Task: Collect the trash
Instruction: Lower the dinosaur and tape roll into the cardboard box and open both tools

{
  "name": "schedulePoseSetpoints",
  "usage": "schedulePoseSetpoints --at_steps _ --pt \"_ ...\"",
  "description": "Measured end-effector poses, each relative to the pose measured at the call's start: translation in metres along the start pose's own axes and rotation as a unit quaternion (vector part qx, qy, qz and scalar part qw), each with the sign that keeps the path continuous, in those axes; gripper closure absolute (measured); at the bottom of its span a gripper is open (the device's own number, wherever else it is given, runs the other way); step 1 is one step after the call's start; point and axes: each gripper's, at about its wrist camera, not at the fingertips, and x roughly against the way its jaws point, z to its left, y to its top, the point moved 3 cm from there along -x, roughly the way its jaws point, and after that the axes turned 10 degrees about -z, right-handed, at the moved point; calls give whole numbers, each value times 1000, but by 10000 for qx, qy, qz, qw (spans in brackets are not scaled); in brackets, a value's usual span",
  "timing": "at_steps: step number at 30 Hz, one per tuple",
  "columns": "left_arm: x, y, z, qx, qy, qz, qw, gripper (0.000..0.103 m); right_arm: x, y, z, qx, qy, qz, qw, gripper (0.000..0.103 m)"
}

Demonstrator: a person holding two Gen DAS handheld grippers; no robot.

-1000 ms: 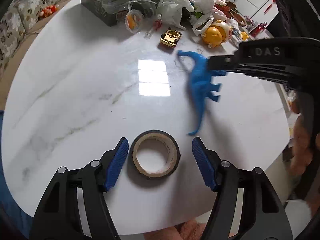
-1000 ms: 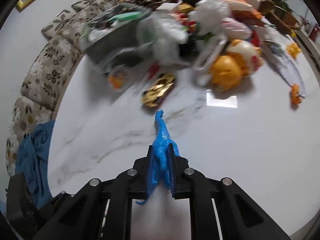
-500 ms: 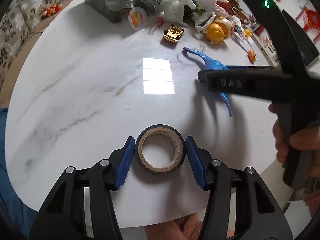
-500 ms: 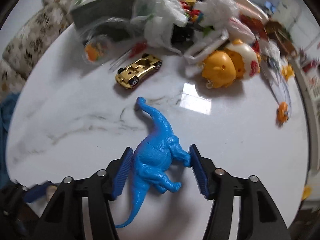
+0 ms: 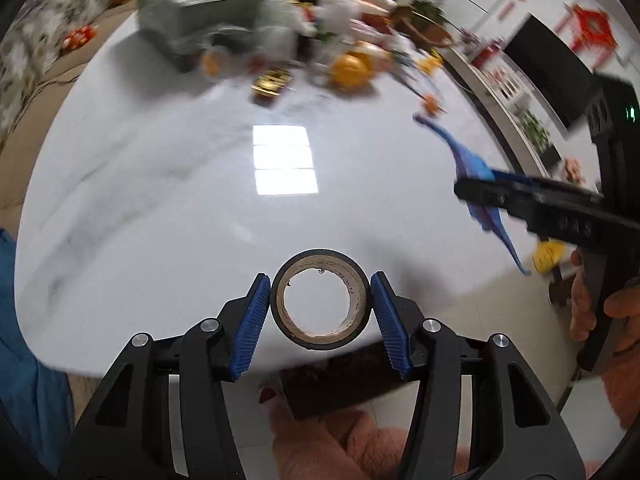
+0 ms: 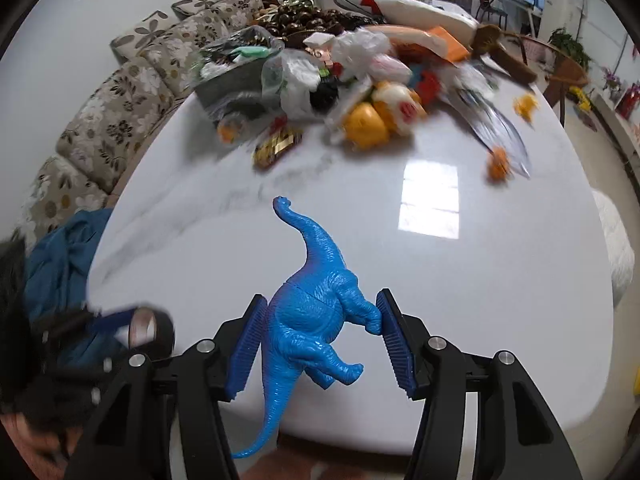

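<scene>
Two grippers loaded: left gripper (image 5: pixel 320 312) clamps tape roll (image 5: pixel 320 300), right gripper (image 6: pixel 318 340) clamps dinosaur (image 6: pixel 316 312); clutter pile (image 6: pixel 340 80) beyond.

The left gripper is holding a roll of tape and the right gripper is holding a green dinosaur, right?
Not quite. The dinosaur in the right gripper is blue, not green, as the right wrist view shows. The left gripper does hold the roll of tape.

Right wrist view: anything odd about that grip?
Yes. The blue dinosaur hangs skewed in the right gripper: pinched by back and one leg, tail dangling past the table edge. Being a toy, it looks odd for trash.
</scene>
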Motion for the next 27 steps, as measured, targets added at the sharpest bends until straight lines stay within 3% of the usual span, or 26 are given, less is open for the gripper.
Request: schedulePoseSetpoints --at_steps 5,9,11,17,20,23,24,26,27 --pt "5 -55 -49 -153 -271 480 9984 52 37 -92 -36 -446 41 524 9976 47" --pt "-17 -104 -79 -426 -351 1036 9931 52 37 -163 -61 -737 -138 1134 9907 47" --pt "-40 -128 -87 -504 -343 1404 9882 52 18 -201 -80 -981 -203 1509 9835 47" --pt "-146 -195 -89 -521 -172 2207 9738 52 -71 -276 -127 -1427 -396 1999 9686 47" --pt "-207 -227 -78 -312 -15 2503 9677 52 -112 -297 -143 -1491 -543 1997 9669 47" --pt "-268 -259 -62 -218 264 2849 9579 51 -160 -320 -161 -1645 -431 2107 9626 46" --pt "-281 -266 -59 -227 403 2969 9538 47 -171 -324 -165 -1594 -478 2166 9620 44" --pt "-306 -284 -45 -155 642 3187 9455 28 -186 -332 -172 -1486 -579 2245 9613 23" --pt "-314 -288 -40 -179 783 3197 9441 27 -192 -332 -174 -1429 -621 2202 9629 22"
